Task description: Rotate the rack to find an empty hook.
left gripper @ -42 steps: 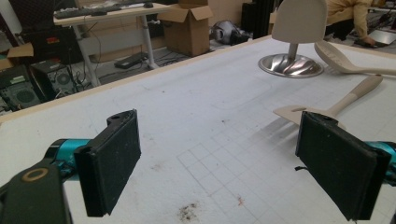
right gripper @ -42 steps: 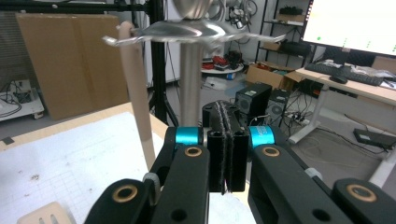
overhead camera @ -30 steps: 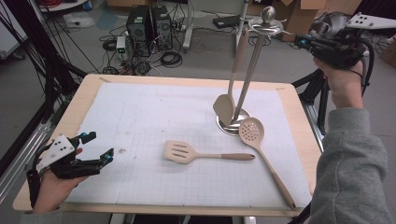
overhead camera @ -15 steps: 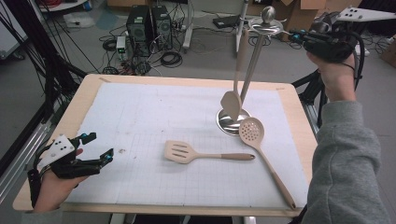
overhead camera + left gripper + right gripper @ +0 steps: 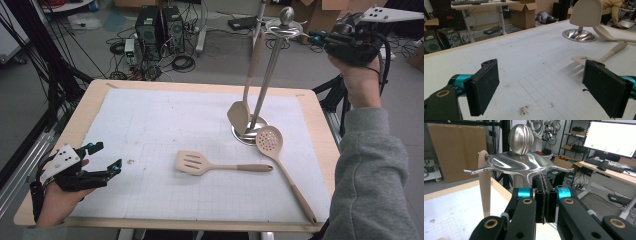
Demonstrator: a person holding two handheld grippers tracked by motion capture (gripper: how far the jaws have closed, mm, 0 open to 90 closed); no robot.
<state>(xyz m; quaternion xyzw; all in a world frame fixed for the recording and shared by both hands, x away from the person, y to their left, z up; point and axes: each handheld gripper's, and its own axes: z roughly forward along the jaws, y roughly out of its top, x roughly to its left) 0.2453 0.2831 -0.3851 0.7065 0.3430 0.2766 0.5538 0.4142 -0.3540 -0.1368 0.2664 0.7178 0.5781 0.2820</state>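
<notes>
Nearest the person, the left hand-held gripper [image 5: 102,159] rests low at the near-left corner of the table [image 5: 95,100]; its two black jaws stand wide apart with nothing between them, pointing across the white gridded mat [image 5: 165,130]; farther in, near the middle of the mat, a slotted turner [image 5: 220,164] lies flat, its handle pointing right; just beside it to the right a perforated skimmer [image 5: 282,167] lies flat too, its round head touching or nearly touching the base of the utensil stand [image 5: 265,80], its handle running toward the near-right edge; beyond them, the steel stand rises upright from a round base, topped by a knob and a disc with hooked arms; one solid spatula [image 5: 245,95] hangs from a hook, its blade just above the base; farthest and highest, the right hand-held gripper [image 5: 312,36] is held up level with the stand's top, jaws pressed together and empty, just beside a hook arm. By this look, one utensil is hung and two remain on the table, so the hanging job seems about a third done.
</notes>
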